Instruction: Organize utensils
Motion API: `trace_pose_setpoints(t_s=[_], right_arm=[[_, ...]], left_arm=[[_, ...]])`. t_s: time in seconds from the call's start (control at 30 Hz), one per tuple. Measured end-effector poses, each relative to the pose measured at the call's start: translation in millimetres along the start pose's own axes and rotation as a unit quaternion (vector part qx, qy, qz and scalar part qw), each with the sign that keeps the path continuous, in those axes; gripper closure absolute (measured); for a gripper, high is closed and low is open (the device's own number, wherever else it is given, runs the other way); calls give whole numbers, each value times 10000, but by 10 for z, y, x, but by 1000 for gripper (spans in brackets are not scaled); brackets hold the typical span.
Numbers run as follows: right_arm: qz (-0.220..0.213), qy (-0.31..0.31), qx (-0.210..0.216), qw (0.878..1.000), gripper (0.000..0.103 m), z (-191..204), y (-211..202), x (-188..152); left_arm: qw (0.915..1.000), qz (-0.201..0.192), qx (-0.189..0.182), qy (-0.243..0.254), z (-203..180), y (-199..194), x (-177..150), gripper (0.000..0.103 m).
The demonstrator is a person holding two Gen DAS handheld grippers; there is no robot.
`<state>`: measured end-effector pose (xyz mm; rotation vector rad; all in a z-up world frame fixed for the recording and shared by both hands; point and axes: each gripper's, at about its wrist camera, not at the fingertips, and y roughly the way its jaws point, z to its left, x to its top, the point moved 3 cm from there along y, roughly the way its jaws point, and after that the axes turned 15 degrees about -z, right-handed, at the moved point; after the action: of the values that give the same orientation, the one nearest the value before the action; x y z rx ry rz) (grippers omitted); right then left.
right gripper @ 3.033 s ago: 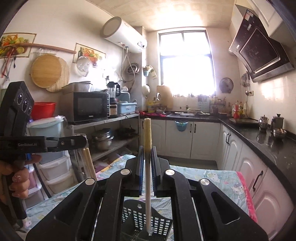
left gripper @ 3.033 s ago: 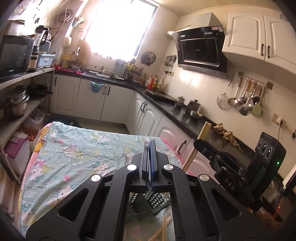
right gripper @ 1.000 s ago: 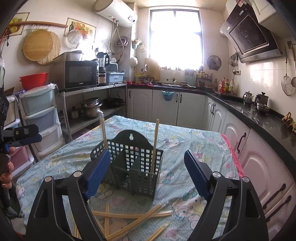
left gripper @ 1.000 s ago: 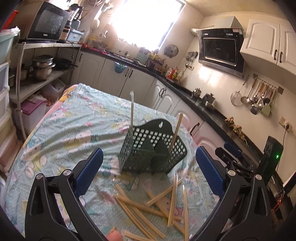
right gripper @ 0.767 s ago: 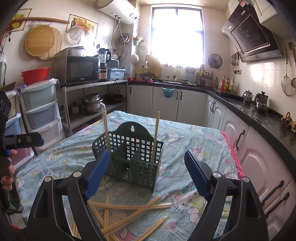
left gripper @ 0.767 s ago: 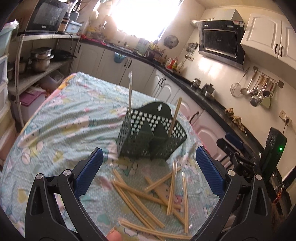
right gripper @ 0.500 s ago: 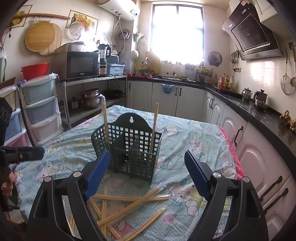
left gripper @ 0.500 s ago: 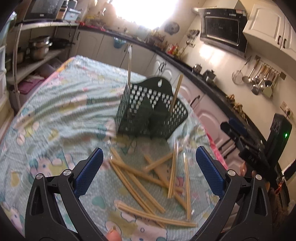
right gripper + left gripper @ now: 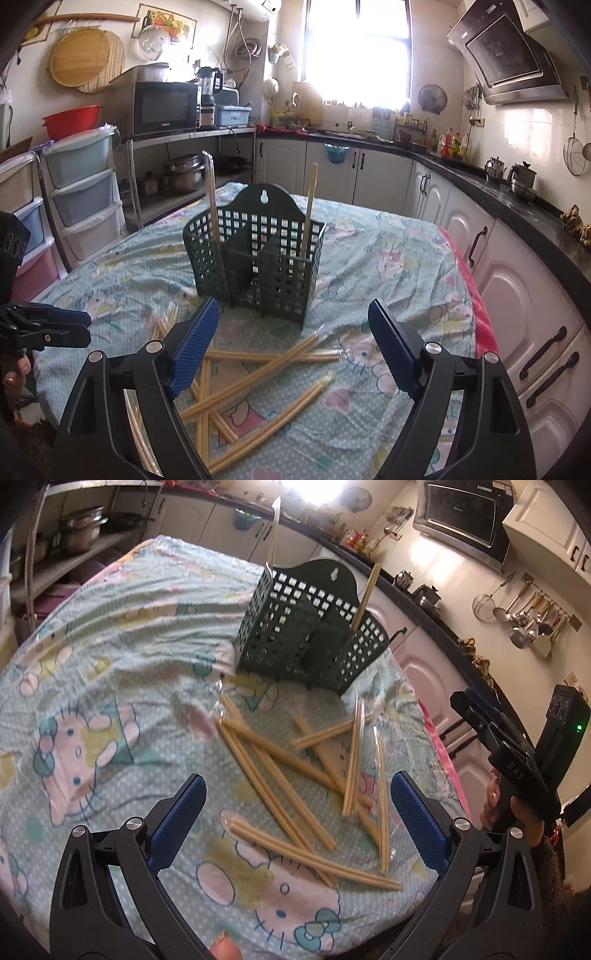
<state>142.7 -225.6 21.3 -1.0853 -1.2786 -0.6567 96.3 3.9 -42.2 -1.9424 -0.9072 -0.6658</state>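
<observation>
Both tools, left [image 9: 295,808] and right [image 9: 291,343], hung open above scattered chopsticks [image 9: 280,775] lying near the rack [image 9: 310,627], their lengths mostly running near-to-far.

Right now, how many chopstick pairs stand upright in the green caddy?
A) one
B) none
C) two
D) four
C: two stand in the green caddy, a wrapped pair in its left compartment and a bare pair in its right; the rest lie loose on the tablecloth.
</observation>
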Motion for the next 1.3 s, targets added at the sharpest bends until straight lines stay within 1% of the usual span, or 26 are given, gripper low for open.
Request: trace_pose_setpoints(t_s=[0.2, 0.37, 0.6, 0.67, 0.73, 0.87, 1.03, 1.1, 1.13, 1.17, 1.2, 1.23, 1.27, 1.3], right_arm=[[228, 20, -24, 9997, 23, -23, 24, -157], [394, 49, -43, 9992, 23, -43, 31, -280], [629, 57, -67, 9980, 25, -79, 40, -431], [737, 63, -70, 9972, 26, -86, 49, -486], [933, 107, -93, 9955, 27, -110, 90, -574], [1279, 341, -103, 9911, 32, -169, 191, -736], [1667, 729, -98, 9833, 39, -264, 364, -906], [1780, 877, -102, 9801, 42, -311, 440, -945], [1849, 954, -112, 9781, 45, -334, 484, -966], [1911, 1052, -98, 9759, 49, -352, 527, -983], [1957, 1132, -75, 9741, 51, -366, 562, -992], [2012, 1211, -46, 9720, 53, -376, 602, -1000], [2063, 1287, -17, 9700, 56, -383, 642, -1008], [2115, 1374, 12, 9677, 58, -392, 689, -1017]], left_arm=[[9995, 294, -92, -66, -25, 41, -165, 12], [9978, 603, -175, -233, -26, 110, -318, 19], [9939, 941, -177, -540, 37, 240, -497, 25], [9934, 955, -132, -614, 76, 271, -509, 26], [9933, 928, -59, -683, 129, 290, -507, 27], [9917, 905, 16, -911, 231, 341, -492, 30], [9919, 847, 76, -946, 268, 397, -444, 31], [9923, 821, 122, -922, 267, 431, -424, 33], [9925, 801, 153, -905, 272, 445, -411, 36], [9931, 764, 204, -868, 283, 452, -400, 44], [9935, 733, 274, -832, 301, 457, -394, 49], [9936, 710, 322, -815, 319, 459, -390, 58], [9936, 699, 350, -812, 337, 462, -381, 64], [9935, 691, 369, -824, 361, 466, -371, 67]])
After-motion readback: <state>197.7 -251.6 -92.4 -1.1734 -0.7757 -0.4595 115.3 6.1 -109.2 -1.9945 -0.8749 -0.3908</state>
